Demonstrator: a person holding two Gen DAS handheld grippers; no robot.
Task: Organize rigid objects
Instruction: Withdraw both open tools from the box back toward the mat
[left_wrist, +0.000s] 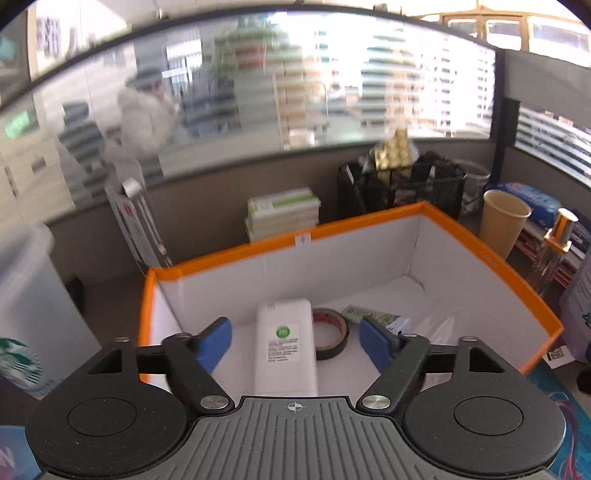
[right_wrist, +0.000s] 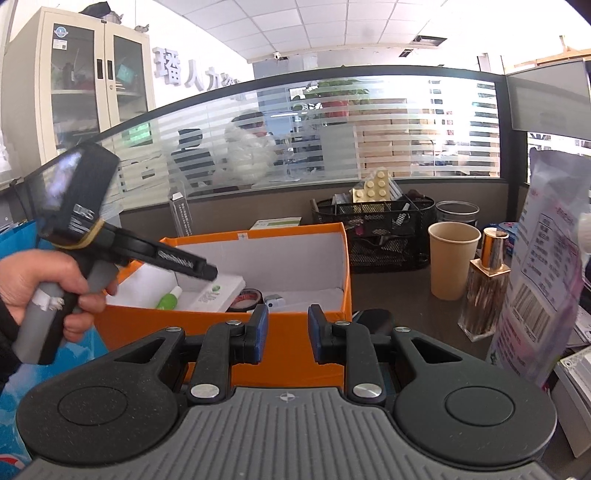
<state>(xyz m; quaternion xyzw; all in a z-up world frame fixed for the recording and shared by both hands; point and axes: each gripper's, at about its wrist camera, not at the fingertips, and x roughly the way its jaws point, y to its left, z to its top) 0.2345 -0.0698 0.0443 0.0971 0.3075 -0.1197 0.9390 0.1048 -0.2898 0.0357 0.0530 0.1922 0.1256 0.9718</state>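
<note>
1. We take the orange cardboard box with white inner walls (left_wrist: 480, 254) as our landmark; it stands open on the dark worktop (right_wrist: 413, 295).
2. Our left gripper (left_wrist: 295, 341) hangs over the near edge of the box with its blue-padded fingers (left_wrist: 216, 341) spread wide, nothing pressed between them.
3. Directly below that gap, on the box floor, lies a white rectangular plastic device with a round green sticker (left_wrist: 286, 347), apart from both pads.
4. Just right of the device inside the box sits a black roll of tape with a red core (left_wrist: 330, 334), and beyond the roll a small printed carton (left_wrist: 373, 317), partly hidden by the right finger.
5. From the right wrist view, a green-and-white tube (right_wrist: 168, 299) lies in the box beside the white device.
6. Our right gripper (right_wrist: 288, 332) is outside the box, in front of its near orange wall, its fingers drawn close with a narrow gap and nothing in it.
7. Right of the box stand a tan paper cup (right_wrist: 452, 258) and a clear glass bottle with a gold cap (right_wrist: 485, 284); behind the box is a black wire-mesh organiser (right_wrist: 388, 229).
8. A bare hand (right_wrist: 40, 288) holds the left gripper's grey handle, left of the box.
</note>
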